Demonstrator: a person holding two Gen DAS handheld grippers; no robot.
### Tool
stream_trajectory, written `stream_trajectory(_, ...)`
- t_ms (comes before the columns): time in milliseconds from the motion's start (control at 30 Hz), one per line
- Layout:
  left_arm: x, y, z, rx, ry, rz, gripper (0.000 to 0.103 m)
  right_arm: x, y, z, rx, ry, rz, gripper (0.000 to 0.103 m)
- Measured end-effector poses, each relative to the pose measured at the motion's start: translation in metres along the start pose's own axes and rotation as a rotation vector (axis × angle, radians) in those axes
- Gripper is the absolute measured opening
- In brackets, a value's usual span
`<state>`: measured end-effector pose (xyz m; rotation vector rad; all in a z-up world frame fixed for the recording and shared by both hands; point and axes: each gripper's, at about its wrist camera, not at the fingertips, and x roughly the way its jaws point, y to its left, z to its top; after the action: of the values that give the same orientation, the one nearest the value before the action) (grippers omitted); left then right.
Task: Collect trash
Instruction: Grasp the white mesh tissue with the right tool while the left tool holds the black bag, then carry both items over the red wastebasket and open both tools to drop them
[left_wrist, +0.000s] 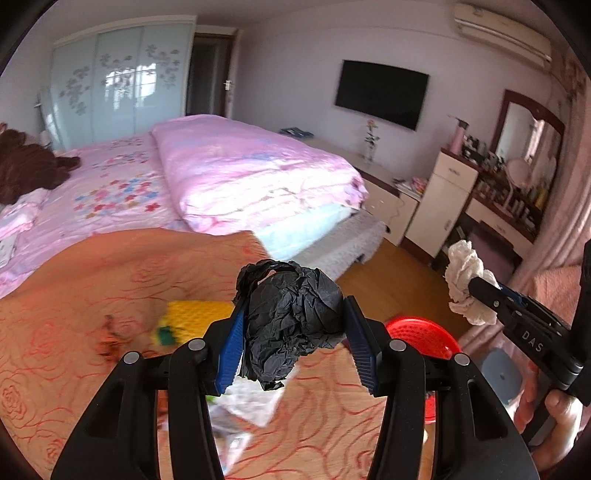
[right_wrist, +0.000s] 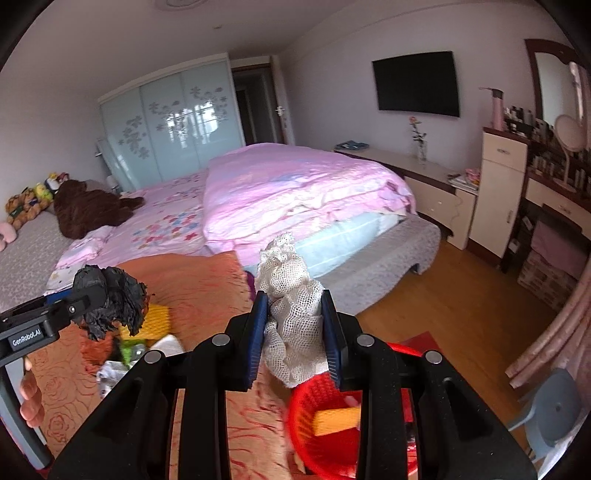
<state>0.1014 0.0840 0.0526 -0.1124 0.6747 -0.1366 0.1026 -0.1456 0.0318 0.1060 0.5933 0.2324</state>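
- Two tools each grip trash: the left tool (left_wrist: 293, 334) clamps a crumpled black paper ball (left_wrist: 291, 325), the right tool (right_wrist: 294, 332) a wad of white mesh fabric (right_wrist: 293, 317).
- Just below and slightly right of the right tool sits a round red plastic basket (right_wrist: 314, 454); that tool is nearer.
- Beyond lies the orange rose-patterned table (left_wrist: 74, 295), littered.

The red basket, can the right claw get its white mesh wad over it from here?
Probably yes. The right claw, shut on the white mesh wad, hangs just above the red basket, and nothing shows between them.
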Motion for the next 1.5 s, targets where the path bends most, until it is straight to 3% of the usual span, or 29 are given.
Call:
stream_trajectory(467, 0.061, -0.071, -0.015, 0.084, 0.12, -0.097, 0.049, 0.012, -0.069, -0.02, 0.089, 0.052, -0.099, 0.028)
stream_trajectory(833, 0.129, -0.127, -0.049, 0.163, 0.298, -0.174, 0.049, 0.059, -0.125, -0.061, 0.199, 0.2, -0.163, 0.029)
stream_trajectory(1033, 0.15, -0.14, -0.067, 0.19, 0.374, -0.202, 0.051, 0.082, -0.14, -0.075, 0.243, 0.275, -0.15, 0.03)
stream_trajectory(1133, 0.151, -0.143, -0.075, 0.212, 0.391, -0.221, 0.054, 0.085, -0.14, -0.079, 0.253, 0.289, -0.144, 0.03)
stream_trajectory(1333, 0.146, -0.145, -0.078, 0.223, 0.382, -0.224, 0.067, 0.083, -0.141, -0.076, 0.267, 0.28, -0.141, 0.041)
stream_trajectory(1500, 0.134, -0.141, -0.074, 0.218, 0.351, -0.21, 0.068, 0.076, -0.138, -0.073, 0.248, 0.262, -0.153, 0.043)
